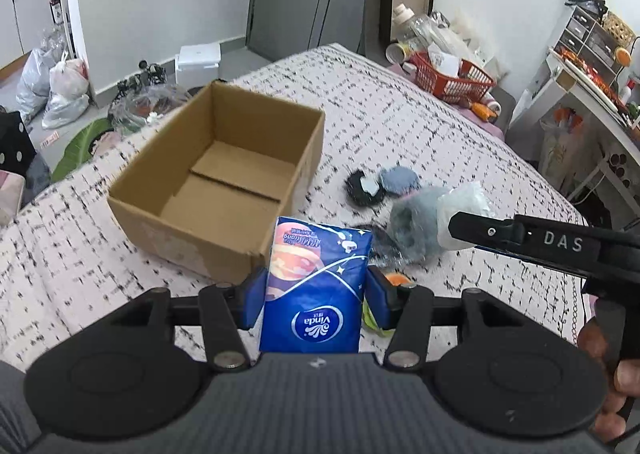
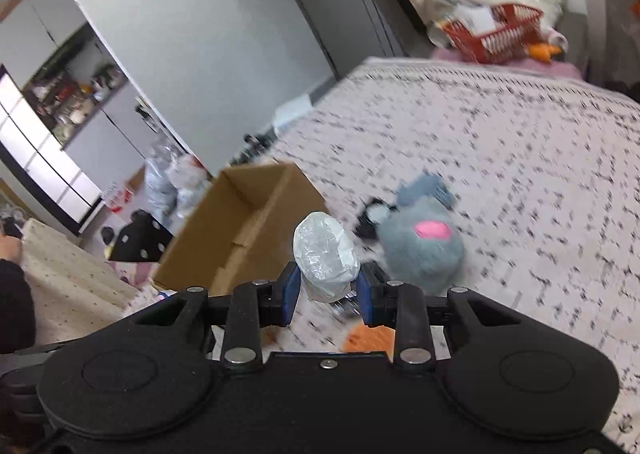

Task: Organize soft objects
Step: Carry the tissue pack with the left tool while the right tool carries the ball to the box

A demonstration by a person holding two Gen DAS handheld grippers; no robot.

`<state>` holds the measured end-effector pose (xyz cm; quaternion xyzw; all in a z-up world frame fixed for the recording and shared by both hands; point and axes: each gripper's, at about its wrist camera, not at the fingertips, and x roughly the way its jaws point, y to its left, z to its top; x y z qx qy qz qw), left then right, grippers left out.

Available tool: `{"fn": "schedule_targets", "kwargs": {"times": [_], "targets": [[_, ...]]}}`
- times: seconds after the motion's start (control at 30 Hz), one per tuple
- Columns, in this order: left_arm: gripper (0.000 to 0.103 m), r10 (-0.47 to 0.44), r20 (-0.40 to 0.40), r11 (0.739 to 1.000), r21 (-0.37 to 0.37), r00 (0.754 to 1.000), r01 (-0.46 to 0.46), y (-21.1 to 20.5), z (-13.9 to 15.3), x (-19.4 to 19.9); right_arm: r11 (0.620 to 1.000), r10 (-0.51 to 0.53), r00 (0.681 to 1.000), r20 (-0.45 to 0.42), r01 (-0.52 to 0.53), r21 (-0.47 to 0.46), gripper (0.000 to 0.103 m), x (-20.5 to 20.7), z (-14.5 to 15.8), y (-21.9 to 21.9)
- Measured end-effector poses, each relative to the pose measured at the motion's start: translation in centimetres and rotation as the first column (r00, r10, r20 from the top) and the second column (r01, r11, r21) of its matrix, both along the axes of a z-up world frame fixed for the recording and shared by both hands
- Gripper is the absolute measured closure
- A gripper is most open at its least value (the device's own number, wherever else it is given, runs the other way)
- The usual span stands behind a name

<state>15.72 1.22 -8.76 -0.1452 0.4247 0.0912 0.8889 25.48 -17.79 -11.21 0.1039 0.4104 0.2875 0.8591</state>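
bed [image 1: 400, 102] carries cardboard box [image 1: 224, 182], grey plush [image 2: 420, 250], red basket [image 1: 452, 82].

blue tissue pack [image 1: 316, 294] | brown box [image 1: 224, 182] | grey plush [image 2: 420, 250]

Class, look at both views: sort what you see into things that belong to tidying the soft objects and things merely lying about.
Belongs to the job:
- blue tissue pack, held in the left claw
- white plastic-wrapped bundle, held in the right claw
- grey plush toy on the bed
- empty cardboard box

Just lying about:
- red basket
- plastic bags on the floor
- white shelf unit
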Motion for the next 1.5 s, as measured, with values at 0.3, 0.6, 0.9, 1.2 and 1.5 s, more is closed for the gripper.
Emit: {"fn": "schedule_targets", "kwargs": {"times": [0.3,0.6,0.9,1.2,1.5], "targets": [[0.052,0.018,0.016,1.000,0.019,1.000,-0.018,3.0,1.3,0.6,0.996,0.022,0.995,0.102,-0.031,0.087,0.073,0.0,1.0,1.5],[0.052,0.052,0.025,0.998,0.037,0.998,-0.053,6.6,1.9,1.4,0.989,0.058,0.988,0.142,-0.076,0.126,0.073,0.5,1.1,3.8],[0.052,0.071,0.028,0.997,0.035,0.997,-0.072,9.7,1.7,2.7,0.986,0.082,0.987,0.137,-0.100,0.130,0.073,1.3,0.4,6.4],[0.052,0.077,0.017,0.996,0.032,0.997,-0.077,11.5,1.2,4.3,0.982,0.123,0.988,0.097,-0.135,0.130,0.073,1.9,-0.5,9.0],[0.051,0.084,-0.001,0.996,0.017,0.997,-0.084,12.5,0.2,6.1,0.974,0.182,0.982,0.058,-0.188,0.124,0.073,1.9,-1.3,10.9]]}}
